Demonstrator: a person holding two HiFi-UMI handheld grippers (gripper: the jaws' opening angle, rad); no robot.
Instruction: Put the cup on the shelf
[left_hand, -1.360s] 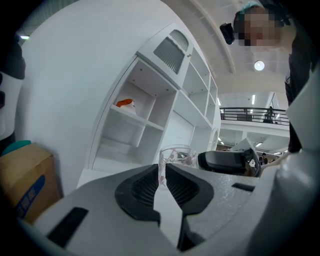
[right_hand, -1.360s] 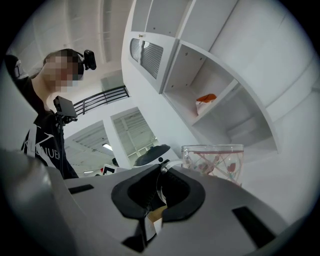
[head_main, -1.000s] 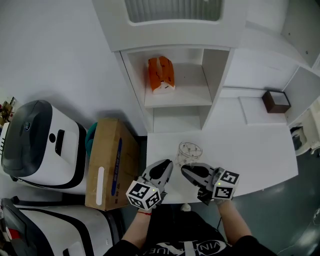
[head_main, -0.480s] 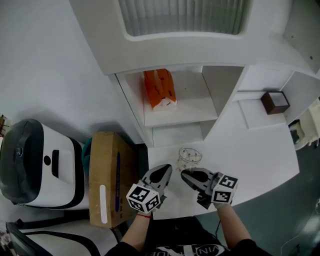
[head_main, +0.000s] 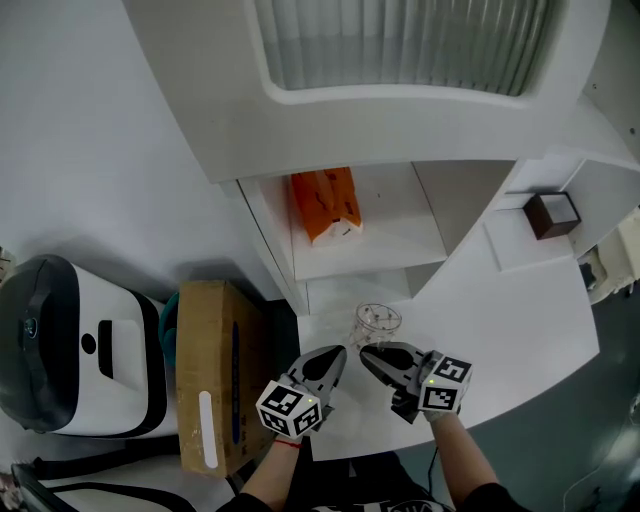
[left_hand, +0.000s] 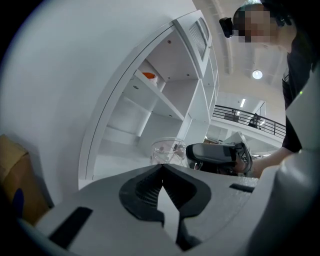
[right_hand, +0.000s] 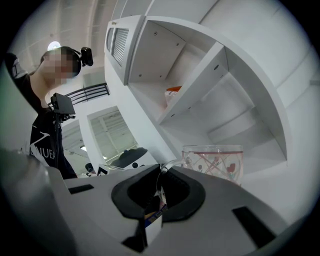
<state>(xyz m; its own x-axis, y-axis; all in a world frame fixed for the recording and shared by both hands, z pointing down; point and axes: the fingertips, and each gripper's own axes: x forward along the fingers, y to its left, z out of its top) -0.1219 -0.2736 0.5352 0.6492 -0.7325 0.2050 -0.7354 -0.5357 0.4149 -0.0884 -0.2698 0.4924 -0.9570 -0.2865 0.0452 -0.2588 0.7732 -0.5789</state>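
The right tool (right_hand: 161, 174) is pressed together on what looks like the thin glass handle of the cup (right_hand: 212, 161). The cup stands upright just past its tips, a little to the right, over the counter (head_main: 500, 310). The left tool (left_hand: 161, 170), pressed together on nothing, hangs alongside. Straight ahead and higher lies the shelf (head_main: 385, 245), bare beside an orange box (head_main: 325, 205).
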